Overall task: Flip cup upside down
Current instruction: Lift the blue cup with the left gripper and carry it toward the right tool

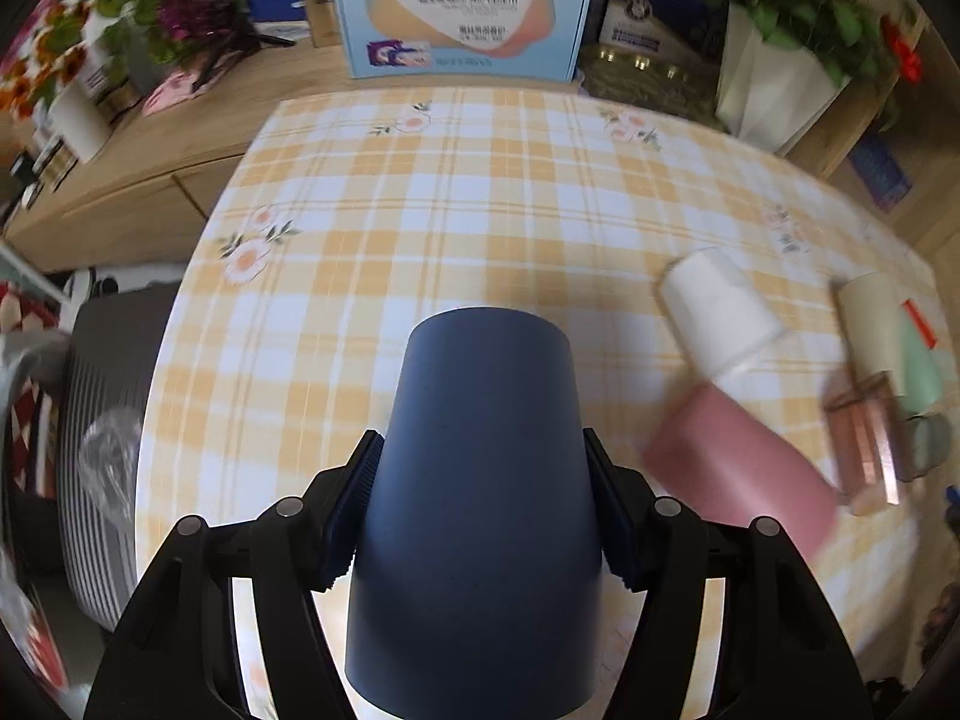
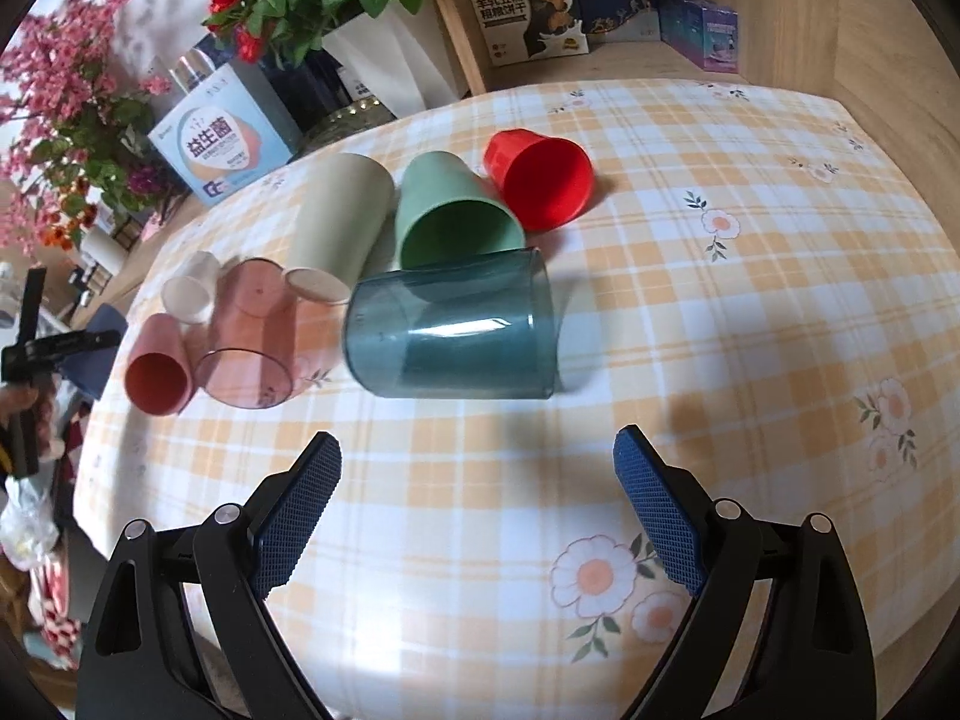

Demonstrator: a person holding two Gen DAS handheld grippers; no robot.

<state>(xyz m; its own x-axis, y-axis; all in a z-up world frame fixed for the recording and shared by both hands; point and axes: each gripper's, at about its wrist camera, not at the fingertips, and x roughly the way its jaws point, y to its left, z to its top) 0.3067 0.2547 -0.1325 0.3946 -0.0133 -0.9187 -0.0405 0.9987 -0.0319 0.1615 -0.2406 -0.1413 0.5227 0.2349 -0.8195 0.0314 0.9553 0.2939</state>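
- The left claw (image 1: 483, 504) pinches the dark blue cup (image 1: 480, 504) by its sides, one blue pad on each flank of the wall.
- In the left wrist view the cup's closed base points away from the camera and the wider mouth end lies near the camera, below the pads. It seems to be carried above the surface (image 1: 456, 192), though whether any part touches the checked cloth cannot be told.
- My judgement: the flip of this cup is in hand, with the grasp made and the turn or set-down remaining. The next move calls for bringing the mouth down flat onto the cloth, then parting the pads without tipping the cup.
- The right claw (image 2: 477, 504) is spread wide and holds nothing. It hovers over bare cloth, near the teal see-through cup (image 2: 456, 330), which lies on its side.
- Other cups lie toppled in a cluster: a red cup (image 2: 540, 177), a green cup (image 2: 453, 219), a beige cup (image 2: 339, 222), a clear pink cup (image 2: 252, 336), a pink cup (image 2: 157, 366) and a small white cup (image 2: 191, 288).
- Open room: the cloth ahead of the blue cup and to its left is bare, a fair landing place.
- Edges: the surface's left edge drops away close to that bare patch, and boxes and flower pots crowd the far edge, so a central set-down looks safer.
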